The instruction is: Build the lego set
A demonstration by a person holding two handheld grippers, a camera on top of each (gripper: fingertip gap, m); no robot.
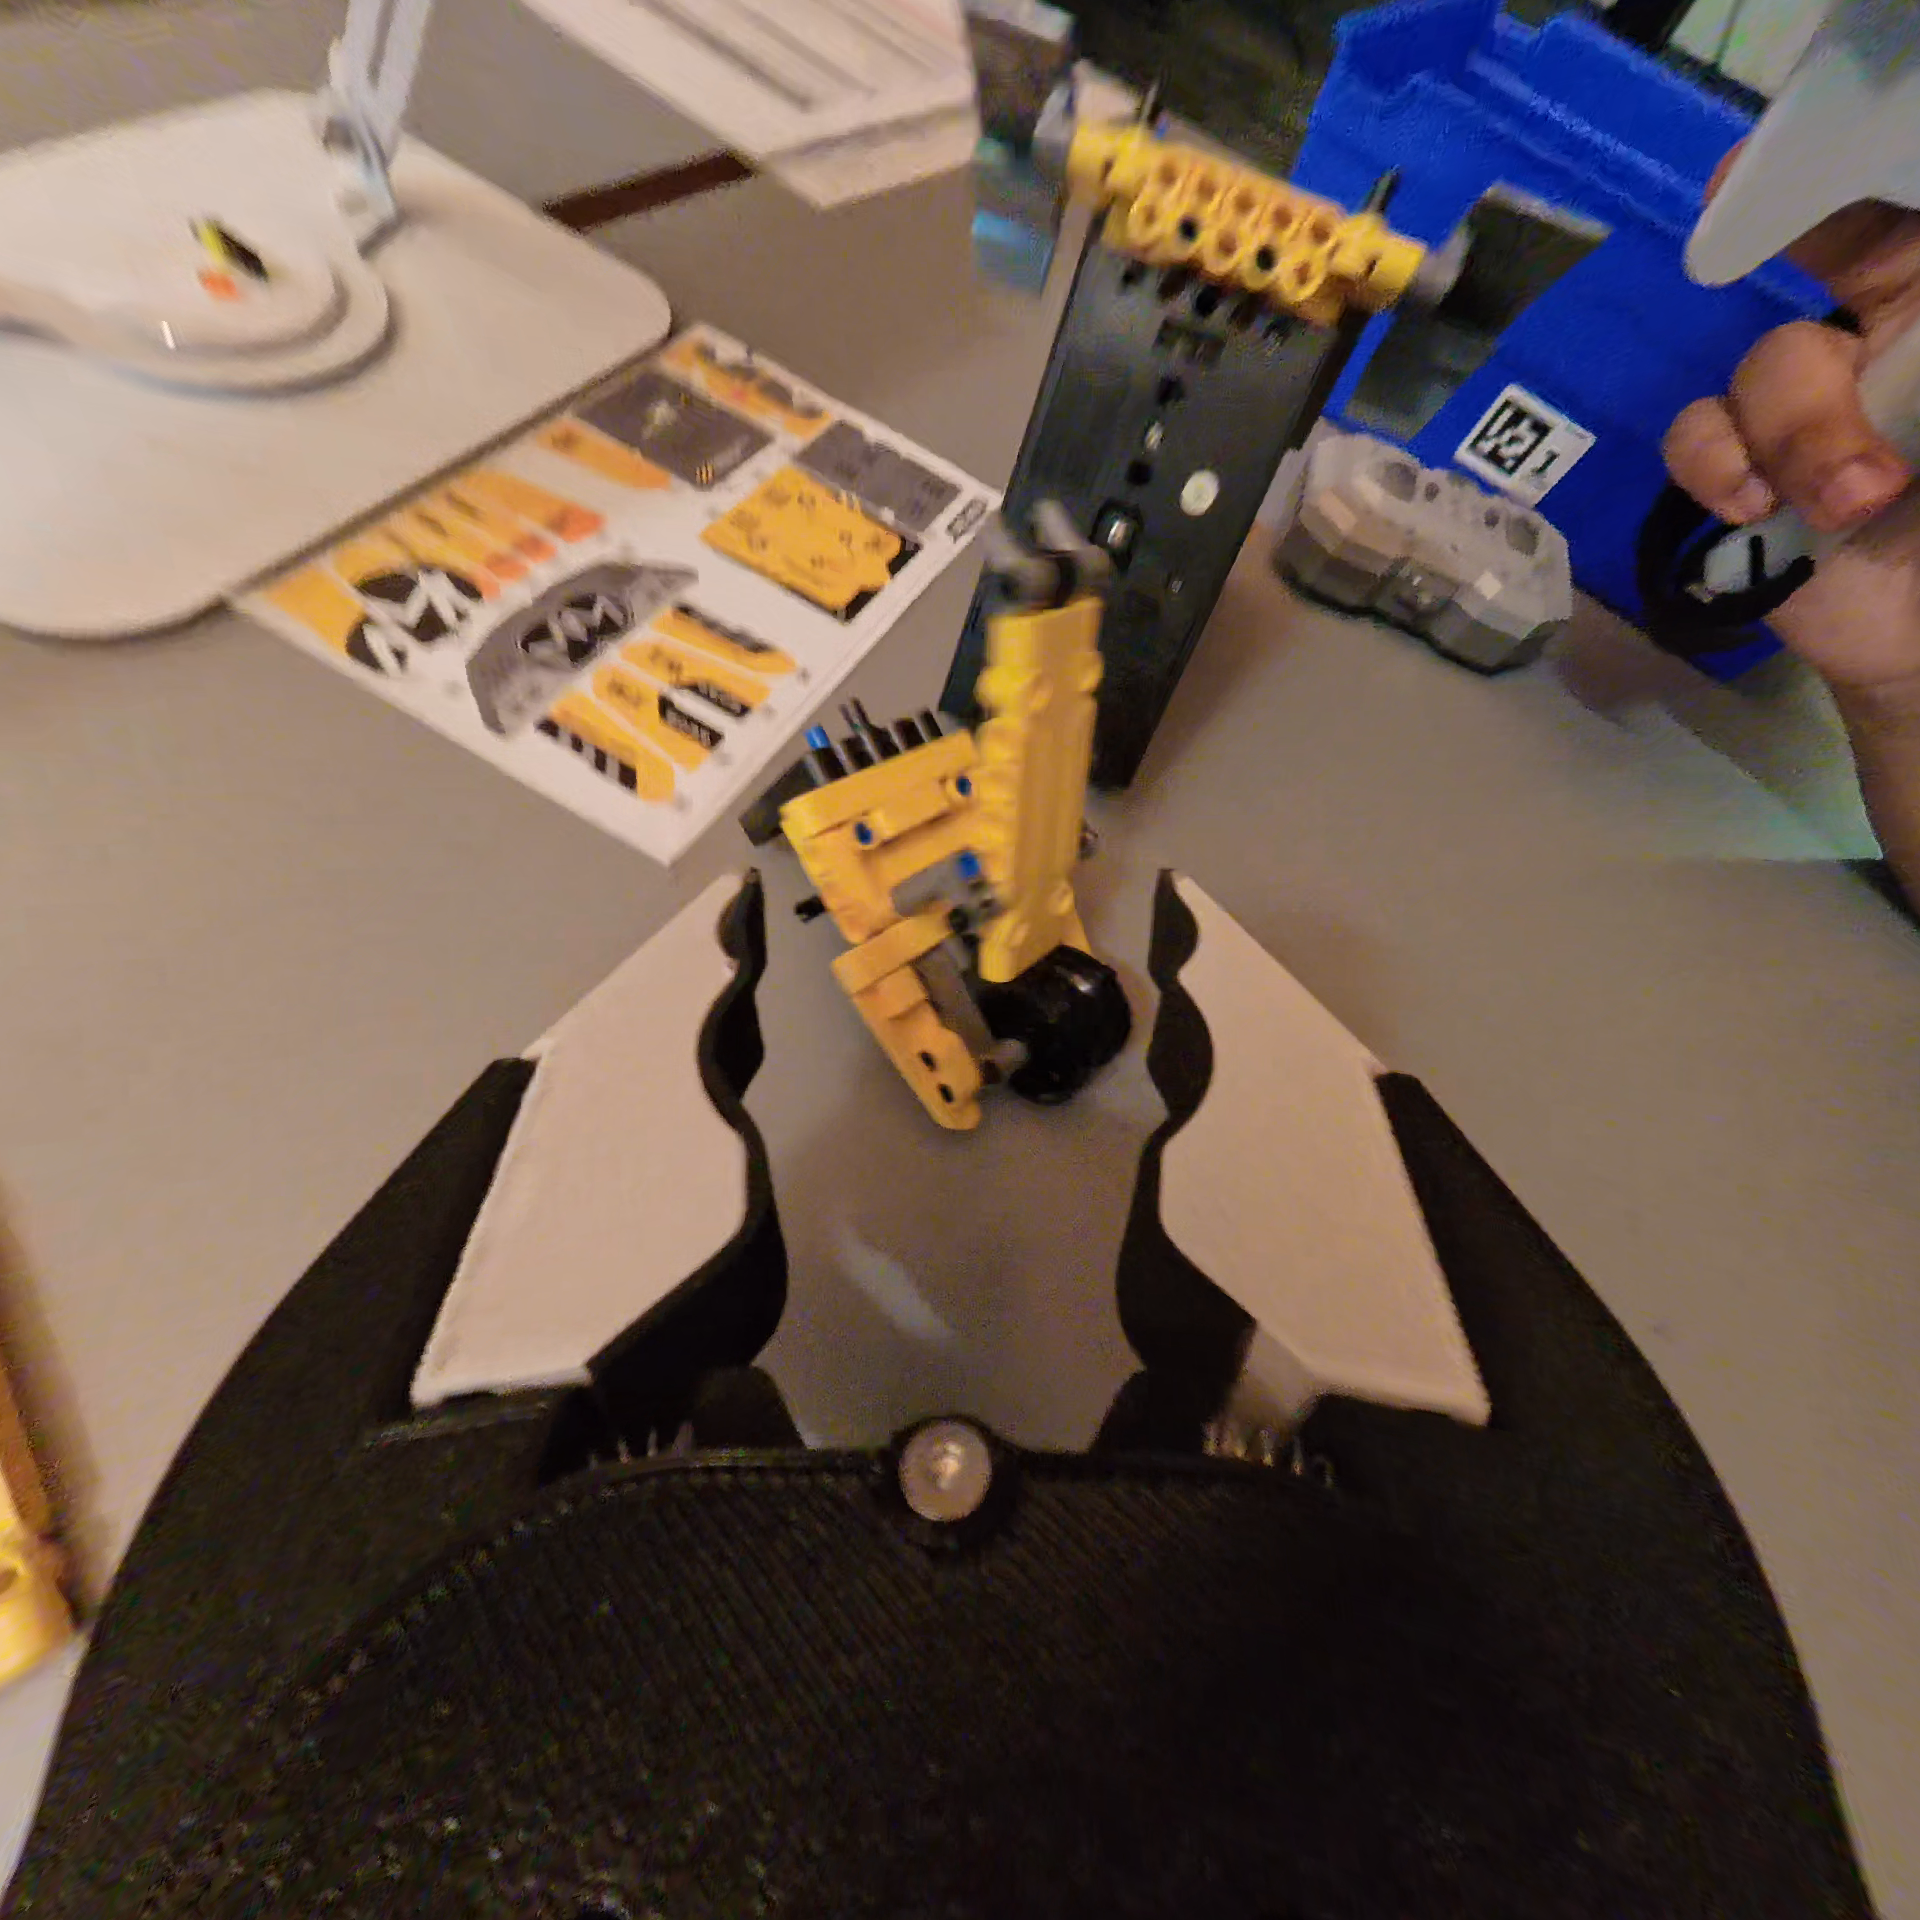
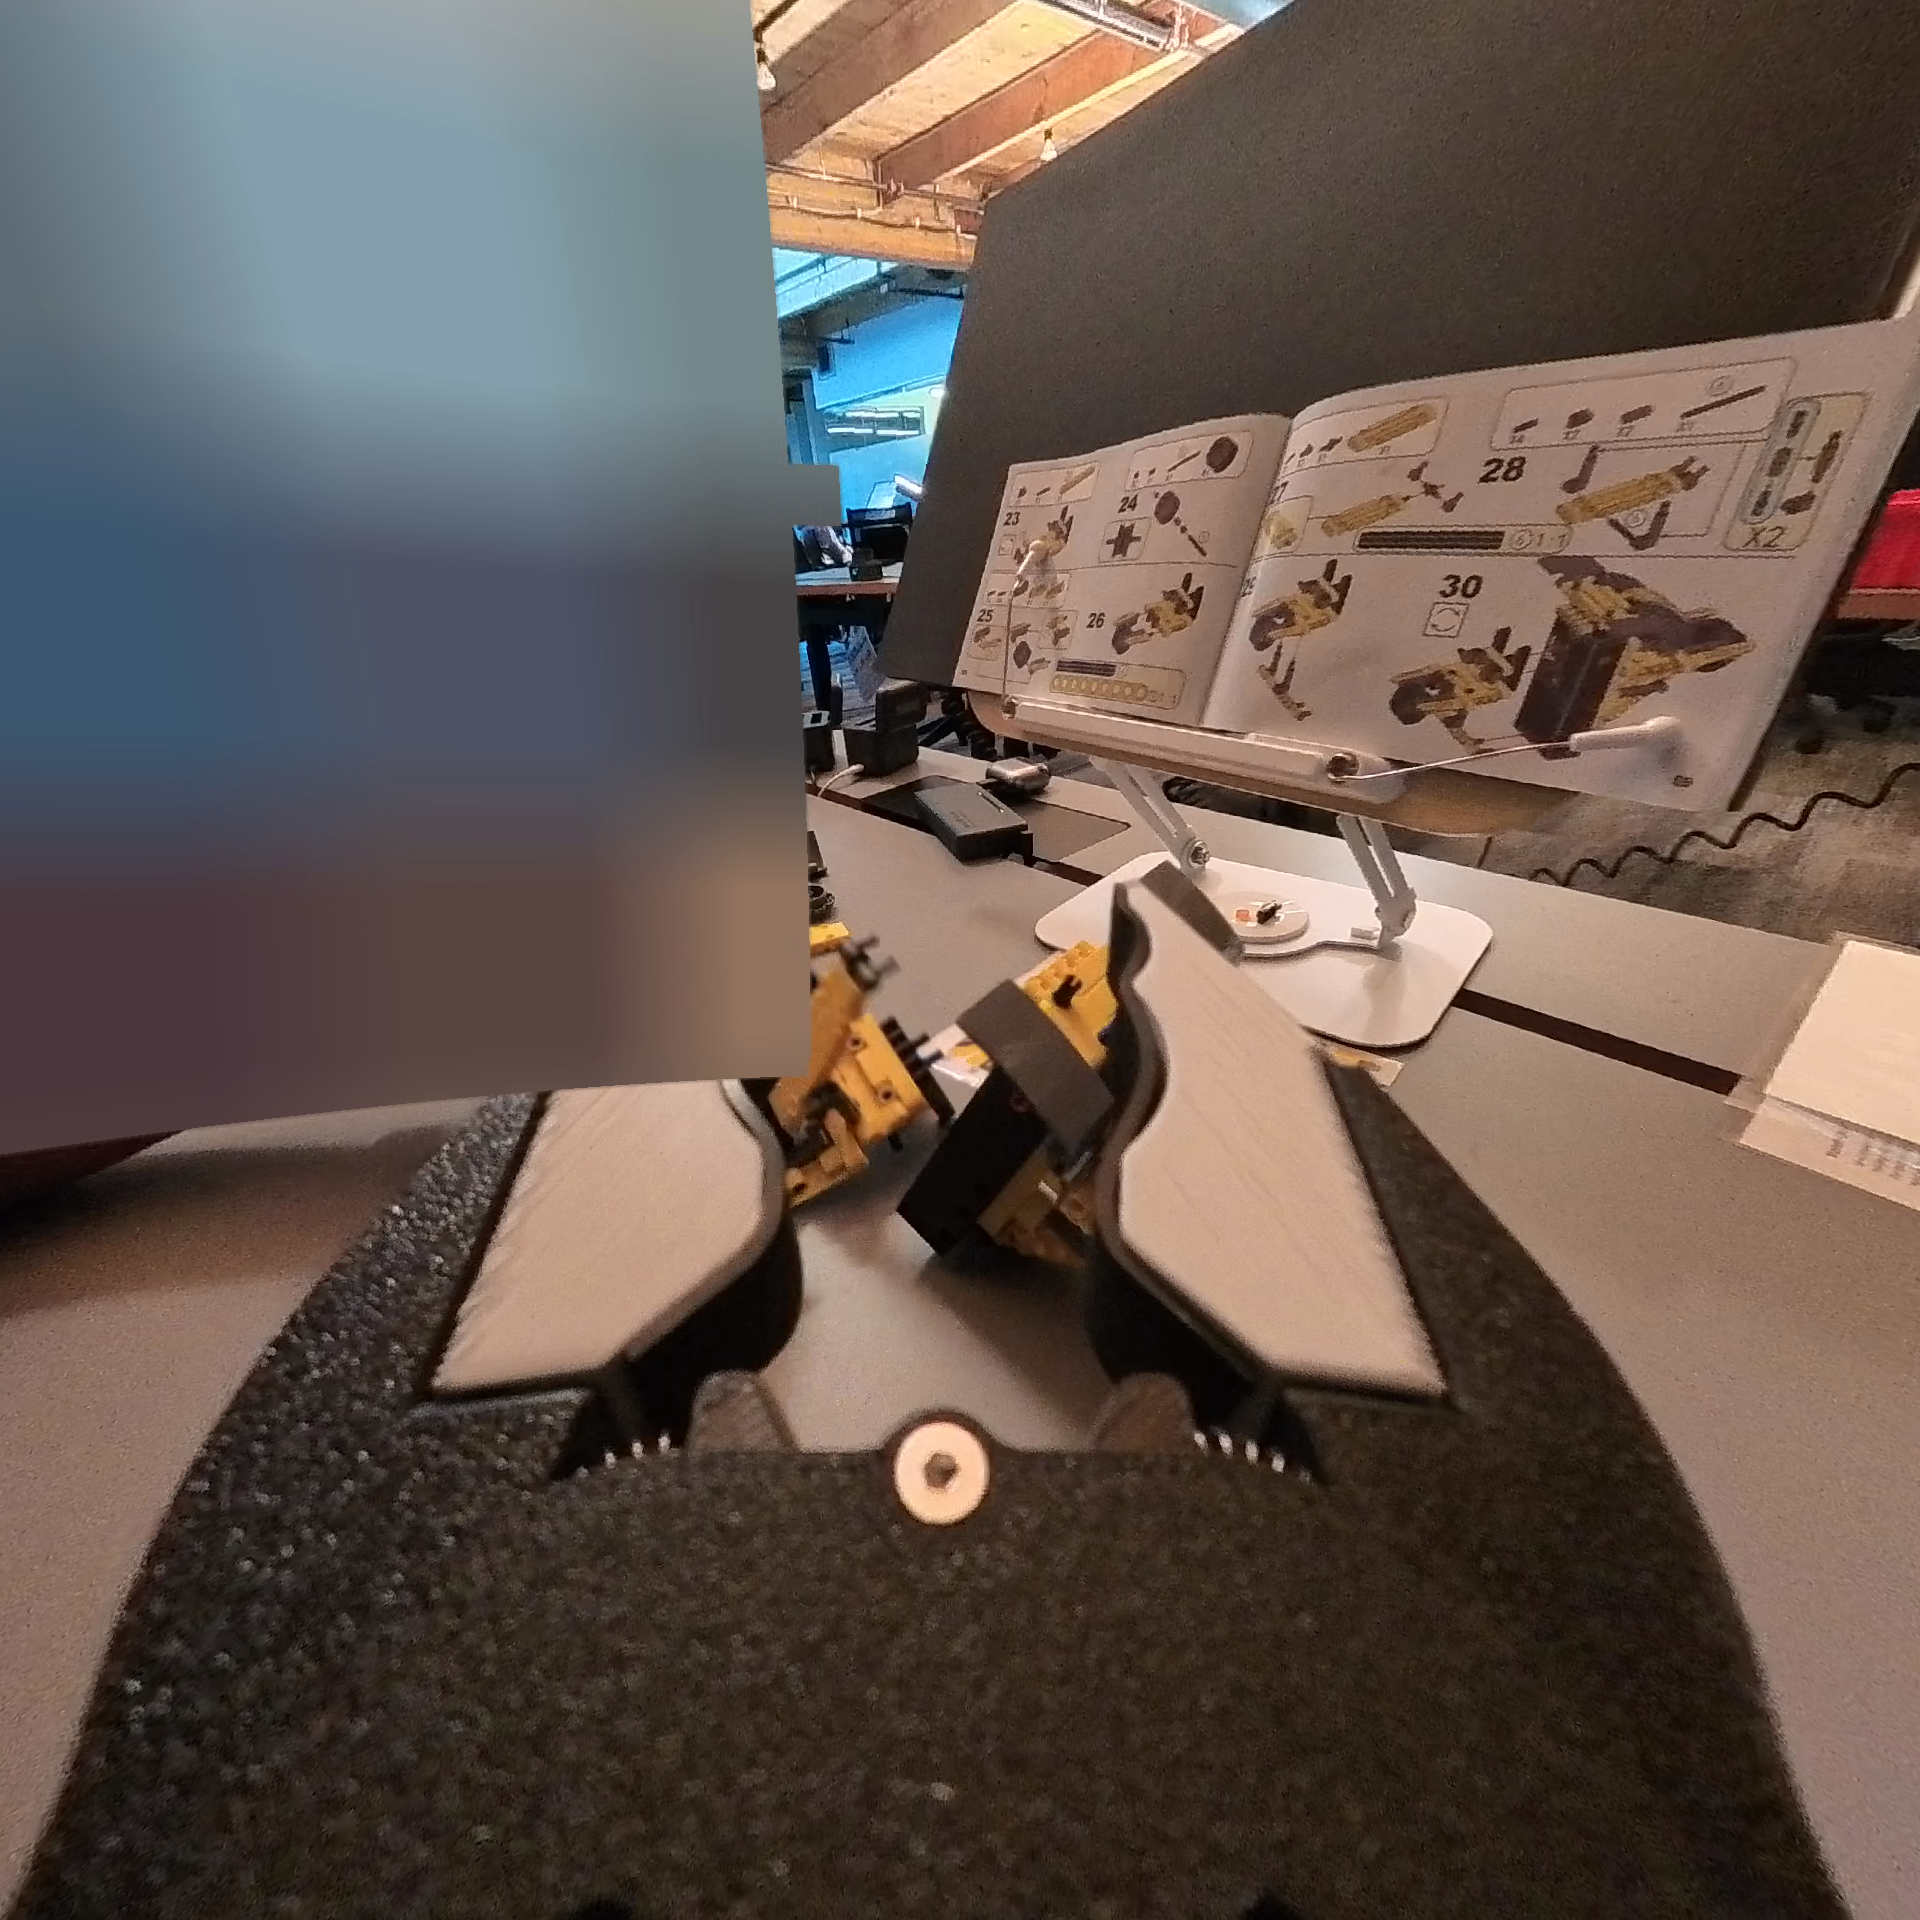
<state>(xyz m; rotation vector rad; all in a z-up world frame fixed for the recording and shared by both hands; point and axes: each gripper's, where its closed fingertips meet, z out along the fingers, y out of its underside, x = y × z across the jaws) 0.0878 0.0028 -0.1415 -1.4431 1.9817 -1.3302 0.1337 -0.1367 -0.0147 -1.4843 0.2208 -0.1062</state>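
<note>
A yellow beam arm with a black wheel [image 1: 966, 914] rests on the grey table [image 1: 312, 987] and leans against an upright black block [image 1: 1132, 488] that has a yellow beam [image 1: 1236, 229] on top. My left gripper [image 1: 956, 899] is open, its fingertips on either side of the arm without touching it. In the right wrist view my right gripper [image 2: 935, 935] holds the black block [image 2: 997, 1132] against its right finger [image 2: 1226, 1143]; a blur patch hides the left fingertip. A hand [image 1: 1787, 457] holds its blue body [image 1: 1558, 343].
A sticker sheet [image 1: 623, 582] lies beside the white book stand base [image 1: 312, 343]. An open instruction booklet [image 2: 1455, 540] sits on the stand. A grey part [image 1: 1423, 561] lies right of the block. Papers [image 2: 1849, 1060] lie at the right, and black boxes [image 2: 966, 810] farther back.
</note>
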